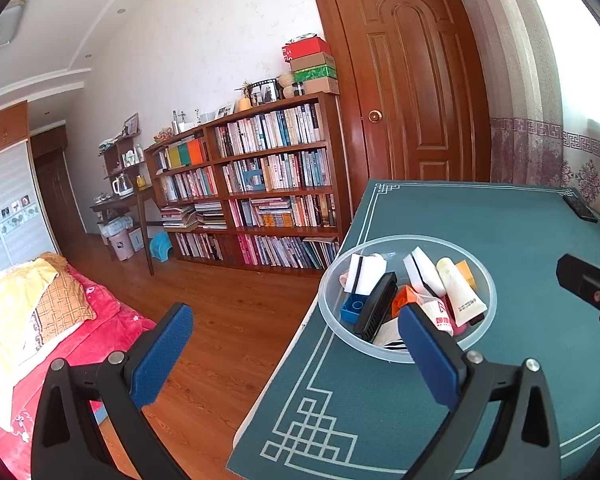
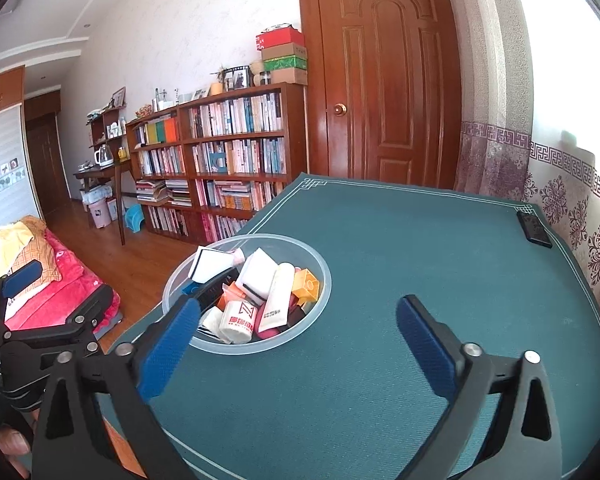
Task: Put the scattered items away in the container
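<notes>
A clear round bowl [image 2: 320, 280] sits on a green mat [image 2: 400, 260], near the mat's left edge. Inside the bowl lies a jumble of small items: a white tube [image 2: 278, 300], an orange block [image 2: 306, 284], a white eraser [image 2: 260, 270], a black brush [image 1: 376, 306], a blue block [image 1: 352, 308] and a white bottle [image 2: 238, 320]. The left gripper [image 1: 296, 340] hangs just in front of the bowl, jaws wide apart and empty, one blue pad [image 1: 428, 350] overlapping the bowl's near rim in view. The right gripper [image 2: 296, 340] hovers right of the bowl, jaws also spread and empty. A black phone [image 2: 534, 230] lies at the mat's far right corner, well away from the bowl.
</notes>
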